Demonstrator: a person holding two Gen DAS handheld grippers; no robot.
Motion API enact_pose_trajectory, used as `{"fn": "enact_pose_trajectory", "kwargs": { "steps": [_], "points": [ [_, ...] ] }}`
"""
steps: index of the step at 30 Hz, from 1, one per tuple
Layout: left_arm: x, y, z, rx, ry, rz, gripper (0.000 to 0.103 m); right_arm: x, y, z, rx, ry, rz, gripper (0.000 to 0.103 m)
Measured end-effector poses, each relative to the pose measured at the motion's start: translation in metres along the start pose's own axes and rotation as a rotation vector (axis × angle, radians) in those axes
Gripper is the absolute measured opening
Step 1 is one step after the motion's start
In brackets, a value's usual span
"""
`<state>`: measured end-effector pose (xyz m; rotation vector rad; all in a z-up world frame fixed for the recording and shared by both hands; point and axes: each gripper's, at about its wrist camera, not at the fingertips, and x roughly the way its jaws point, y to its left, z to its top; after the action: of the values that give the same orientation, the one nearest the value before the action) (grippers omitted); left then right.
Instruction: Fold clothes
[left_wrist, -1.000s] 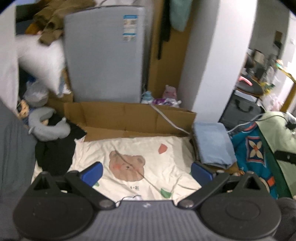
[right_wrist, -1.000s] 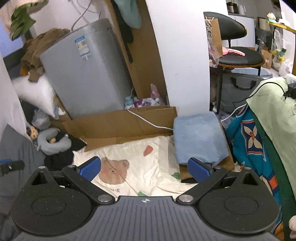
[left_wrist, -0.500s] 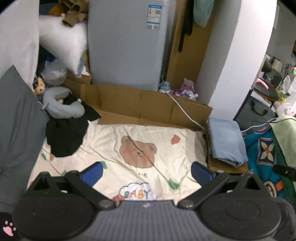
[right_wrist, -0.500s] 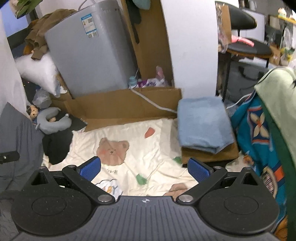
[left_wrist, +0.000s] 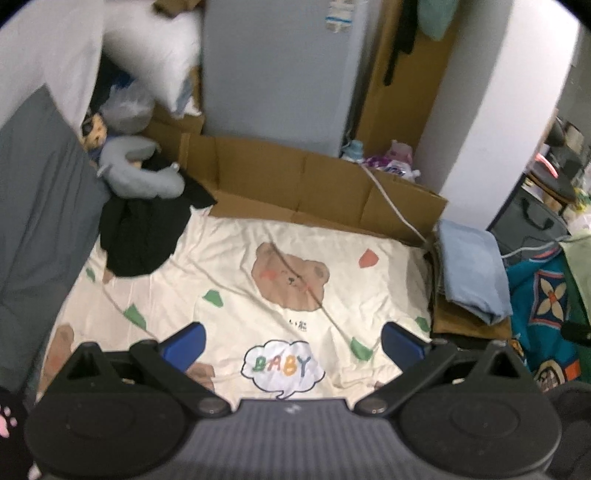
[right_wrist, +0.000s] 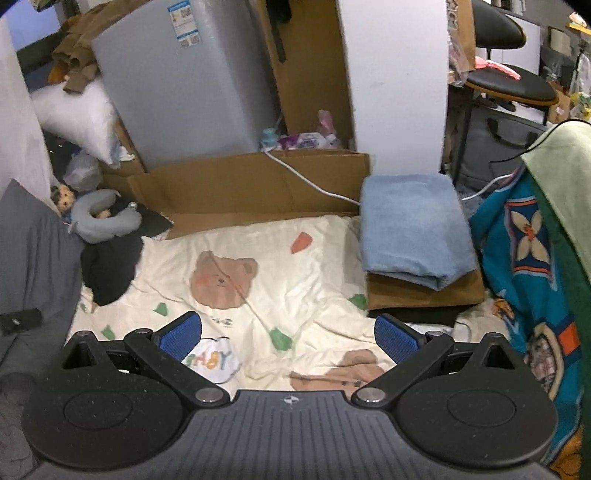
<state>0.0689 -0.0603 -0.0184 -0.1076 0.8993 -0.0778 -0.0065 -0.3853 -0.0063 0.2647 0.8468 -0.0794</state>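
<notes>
Right now the left gripper (left_wrist: 291, 341) and the right gripper (right_wrist: 288, 332) both hover with jaws spread wide, holding nothing, above the cream bear-print sheet (left_wrist: 258, 288) filling the middle of each frame. A black garment (left_wrist: 140, 236) lies crumpled at its upper left corner; a folded blue cloth (right_wrist: 413, 229) sits stacked at centre right.

The white pillow (left_wrist: 155, 70) is blurring at the left wrist view's top; the black garment (right_wrist: 110, 269) is hiding part of the cream sheet (right_wrist: 295, 280); the chair (right_wrist: 509, 74) is running past the frame edge.
</notes>
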Motion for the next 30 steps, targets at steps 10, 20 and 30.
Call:
{"fn": "enact_pose_trajectory", "kwargs": {
  "steps": [10, 20, 30],
  "points": [
    [-0.004, 0.000, -0.009, 0.008, -0.034, 0.026, 0.102, 0.010, 0.022, -0.004, -0.081, 0.034, -0.010, 0.103],
    [0.011, 0.005, -0.007, -0.070, 0.005, 0.056, 0.102, 0.022, 0.027, -0.007, -0.127, 0.091, -0.049, 0.103],
    [0.025, -0.021, -0.005, 0.049, 0.082, 0.091, 0.102, 0.033, 0.022, -0.004, -0.119, 0.141, -0.050, 0.103]
  ]
}}
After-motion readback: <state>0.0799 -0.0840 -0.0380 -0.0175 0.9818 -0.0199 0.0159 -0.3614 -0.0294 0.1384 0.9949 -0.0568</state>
